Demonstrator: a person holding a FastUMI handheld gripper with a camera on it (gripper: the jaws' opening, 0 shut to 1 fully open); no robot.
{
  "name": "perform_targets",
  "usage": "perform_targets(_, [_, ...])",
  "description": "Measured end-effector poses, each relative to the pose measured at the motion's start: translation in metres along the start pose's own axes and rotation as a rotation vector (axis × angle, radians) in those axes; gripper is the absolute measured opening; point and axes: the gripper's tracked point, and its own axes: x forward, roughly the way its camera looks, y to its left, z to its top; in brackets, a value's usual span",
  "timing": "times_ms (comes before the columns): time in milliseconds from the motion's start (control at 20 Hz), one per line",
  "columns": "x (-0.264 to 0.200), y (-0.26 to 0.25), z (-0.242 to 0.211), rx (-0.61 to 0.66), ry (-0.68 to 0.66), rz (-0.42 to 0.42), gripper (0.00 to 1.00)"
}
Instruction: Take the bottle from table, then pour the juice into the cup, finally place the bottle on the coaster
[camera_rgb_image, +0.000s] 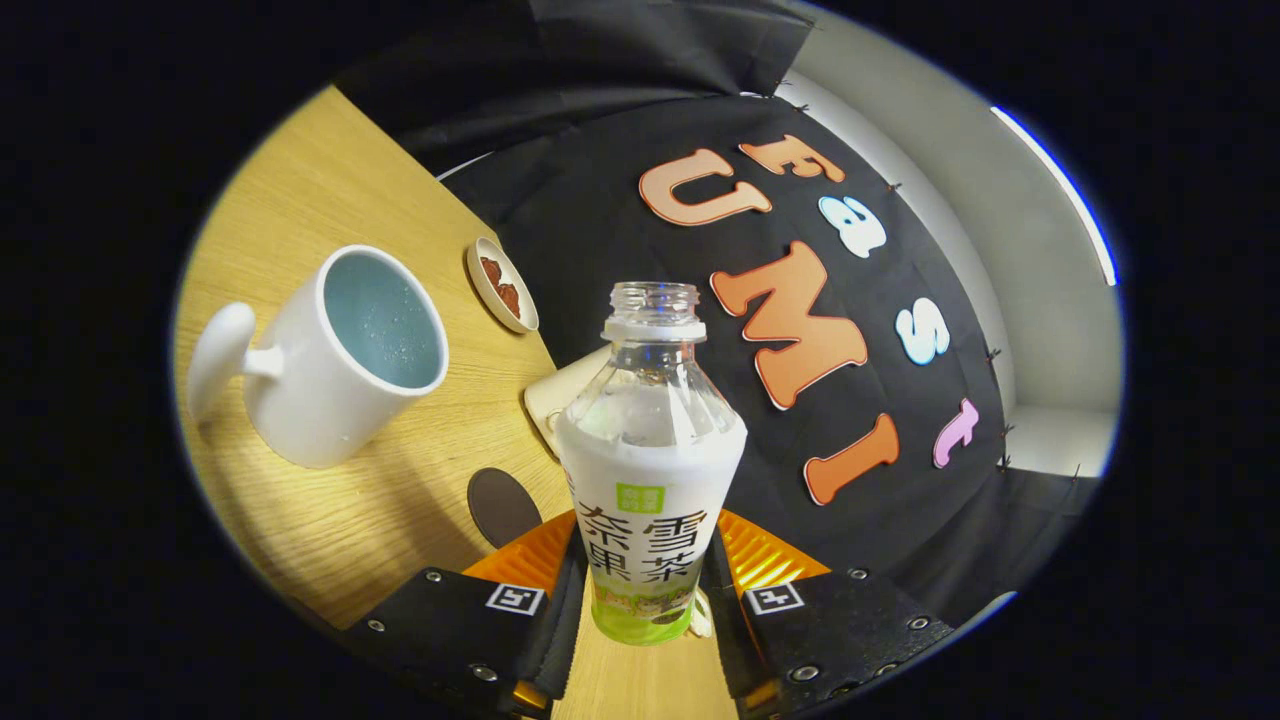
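The fingers (645, 600) press on both sides of the bottle (648, 470), near its base, and the bottle has no cap. The view is rolled, so the holding hand seems tilted toward the cup (335, 355), at ten o'clock of the bottle. The low grip could let the bottle swing and spill on the worktop (330, 180). The dark coaster (502, 505) lies just ahead of the left finger, at nine o'clock.

Uncapped bottle (650, 470) is clamped between both fingers (545, 610) of the gripper (645, 600). White cup (345, 350), dark coaster (503, 505) and small dish (502, 285) are seen beyond on the wooden tabletop (330, 180).
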Motion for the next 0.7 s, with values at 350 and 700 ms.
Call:
perform_targets(350, [0.005,0.002,0.004,-0.195,-0.051,-0.023,0.59])
perform_targets(700, [0.013,-0.008,0.014,-0.343,-0.106,-0.062,0.58])
